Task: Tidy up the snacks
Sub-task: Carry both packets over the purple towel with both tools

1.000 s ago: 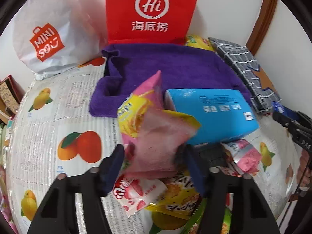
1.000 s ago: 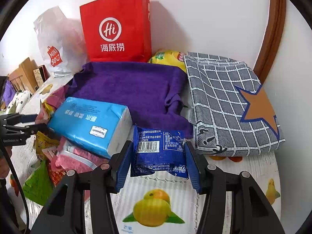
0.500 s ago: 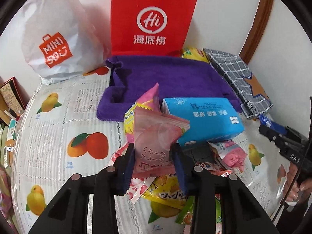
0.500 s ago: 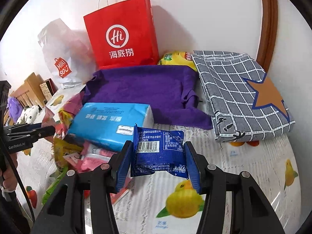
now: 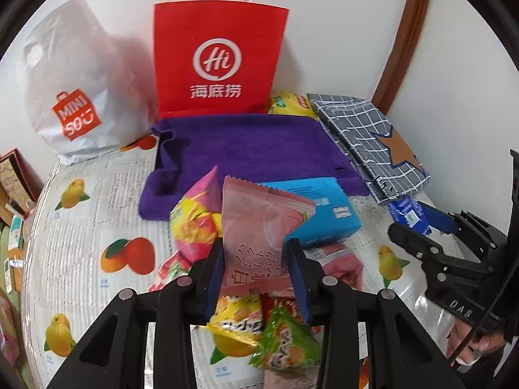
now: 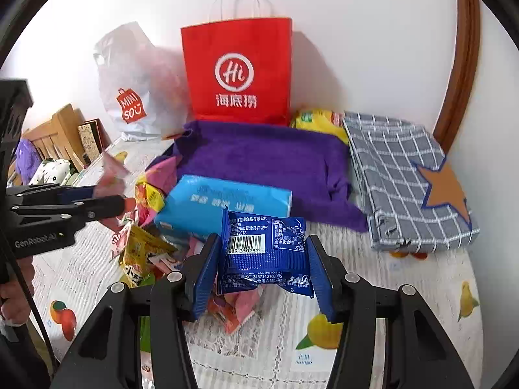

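My left gripper [image 5: 256,269] is shut on a pale pink snack packet [image 5: 259,227] with dark lettering and holds it above a heap of snacks [image 5: 256,321]. From the right wrist view that gripper [image 6: 113,199] sits at the left with the pink packet [image 6: 112,171] sticking up from it. My right gripper [image 6: 264,269] is shut on a blue snack packet [image 6: 264,249] with a barcode, lifted over the fruit-print tablecloth [image 6: 373,291]. In the left wrist view the right gripper [image 5: 418,227] shows at the right edge, carrying the blue packet [image 5: 404,212].
A blue tissue pack [image 5: 324,214] lies behind the heap on a purple towel [image 5: 253,146]. A red paper bag [image 5: 217,58] and a white plastic bag [image 5: 78,84] stand at the wall. Right of the towel lie a folded grey checked cloth [image 6: 405,178] and a yellow packet [image 6: 318,120].
The left gripper closed on the pink packet and lifted it off the heap. The right gripper drew back and up with the blue packet still in it.
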Tool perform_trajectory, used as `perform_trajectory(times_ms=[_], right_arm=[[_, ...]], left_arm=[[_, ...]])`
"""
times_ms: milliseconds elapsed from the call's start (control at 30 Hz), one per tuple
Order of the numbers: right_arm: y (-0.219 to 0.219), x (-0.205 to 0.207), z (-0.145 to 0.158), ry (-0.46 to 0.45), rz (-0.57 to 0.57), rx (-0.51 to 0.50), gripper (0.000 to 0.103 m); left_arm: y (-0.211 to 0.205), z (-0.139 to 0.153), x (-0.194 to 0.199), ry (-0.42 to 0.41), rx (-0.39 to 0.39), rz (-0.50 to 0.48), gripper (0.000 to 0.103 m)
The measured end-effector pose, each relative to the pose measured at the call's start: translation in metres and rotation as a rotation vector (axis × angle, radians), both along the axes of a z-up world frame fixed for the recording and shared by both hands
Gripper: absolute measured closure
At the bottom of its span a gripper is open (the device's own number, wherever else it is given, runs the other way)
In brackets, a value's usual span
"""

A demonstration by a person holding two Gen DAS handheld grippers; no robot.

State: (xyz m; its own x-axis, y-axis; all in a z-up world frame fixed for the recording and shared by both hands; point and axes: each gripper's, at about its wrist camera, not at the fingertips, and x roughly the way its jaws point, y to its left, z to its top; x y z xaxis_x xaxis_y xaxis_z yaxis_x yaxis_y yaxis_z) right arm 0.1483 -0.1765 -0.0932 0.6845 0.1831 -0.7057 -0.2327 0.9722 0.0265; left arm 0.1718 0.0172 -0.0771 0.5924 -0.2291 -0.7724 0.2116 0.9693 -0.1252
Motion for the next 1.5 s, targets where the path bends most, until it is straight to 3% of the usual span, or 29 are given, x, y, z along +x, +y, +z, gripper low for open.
perform_trajectory(times_ms=[267, 700, 1033, 1300, 1500], right_arm=[[-0.005, 0.025, 0.013, -0.025, -0.038, -0.002, 0.05], [-0.02, 0.112, 0.031, -0.069, -0.109, 0.013, 0.05], [-0.01, 0.17, 0.048, -0.117, -0.105, 0.001, 0.05], [-0.018, 0.21, 0.034, -0.098, -0.111, 0.031, 0.05], [-0.028, 0.232, -0.004, -0.045, -0.125, 0.031, 0.05]], left_arm=[[-0.01, 0.013, 0.023, -0.001, 0.0, 0.006, 0.067], [-0.006, 0.036, 0.083, -0.041, 0.066, 0.017, 0.067], [0.0, 0.029, 0.136, -0.029, 0.08, 0.031, 0.067], [0.012, 0.015, 0.174, -0.009, 0.085, 0.043, 0.067], [0.034, -0.013, 0.2, 0.05, 0.061, 0.081, 0.067]])
